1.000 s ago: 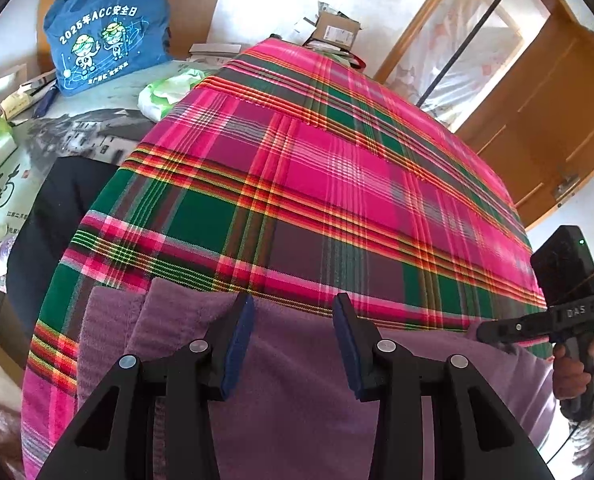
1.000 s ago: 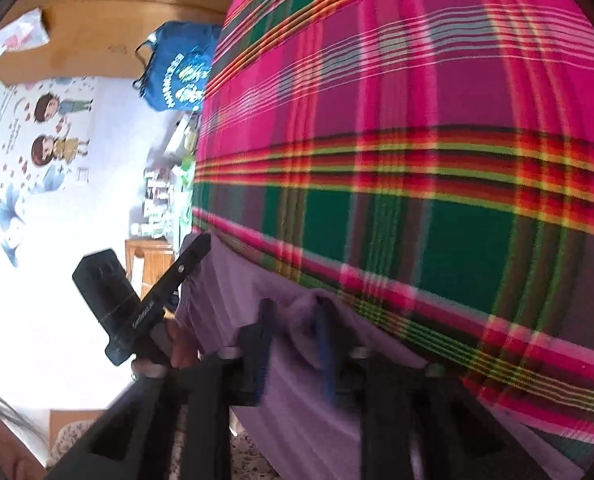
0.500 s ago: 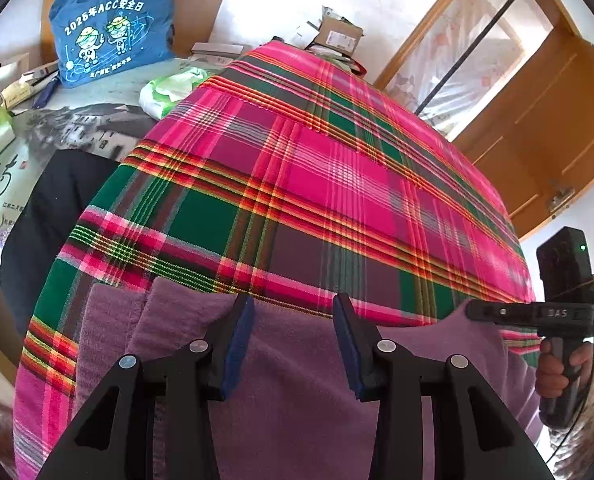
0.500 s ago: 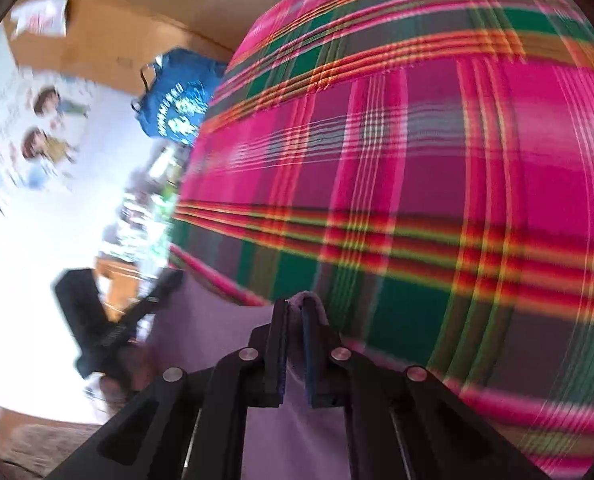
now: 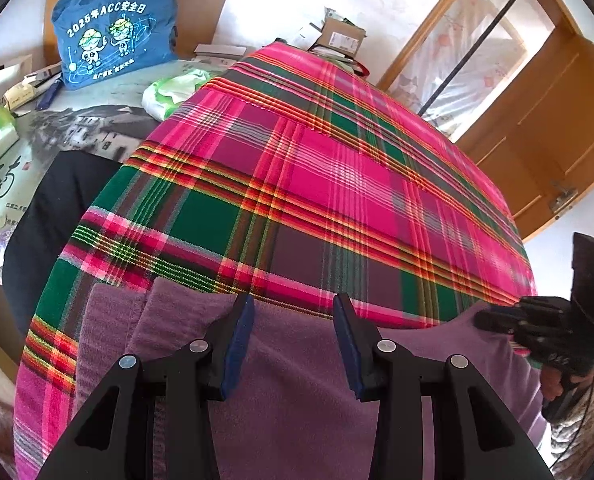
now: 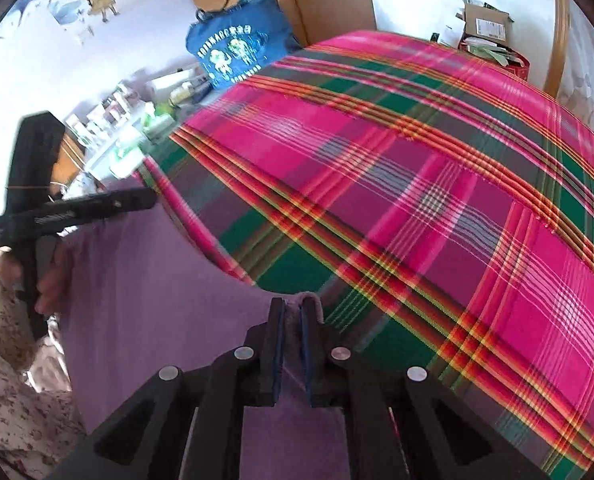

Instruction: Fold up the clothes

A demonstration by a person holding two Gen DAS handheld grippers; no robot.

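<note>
A purple garment (image 5: 297, 408) lies along the near edge of a pink, green and red plaid cloth (image 5: 317, 184). Its left end shows a narrow folded strip (image 5: 109, 332). My left gripper (image 5: 293, 320) hovers open over the garment's far edge, with nothing between its blue pads. My right gripper (image 6: 293, 316) is shut on a raised fold of the purple garment (image 6: 157, 280) at its far edge. In the left wrist view the right gripper (image 5: 485, 316) sits at the garment's right corner. In the right wrist view the left gripper (image 6: 145, 200) shows side-on at the garment's left end.
A blue printed tote bag (image 5: 113, 28) stands at the far left behind a green-white packet (image 5: 173, 92). A black cloth (image 5: 45, 216) lies left of the plaid. A cardboard box (image 5: 341, 36) sits at the far end, a wooden door (image 5: 545, 128) to the right.
My right gripper closed on the fold of the purple garment's edge, and its view swung round to level. The left gripper stayed open and hardly moved.
</note>
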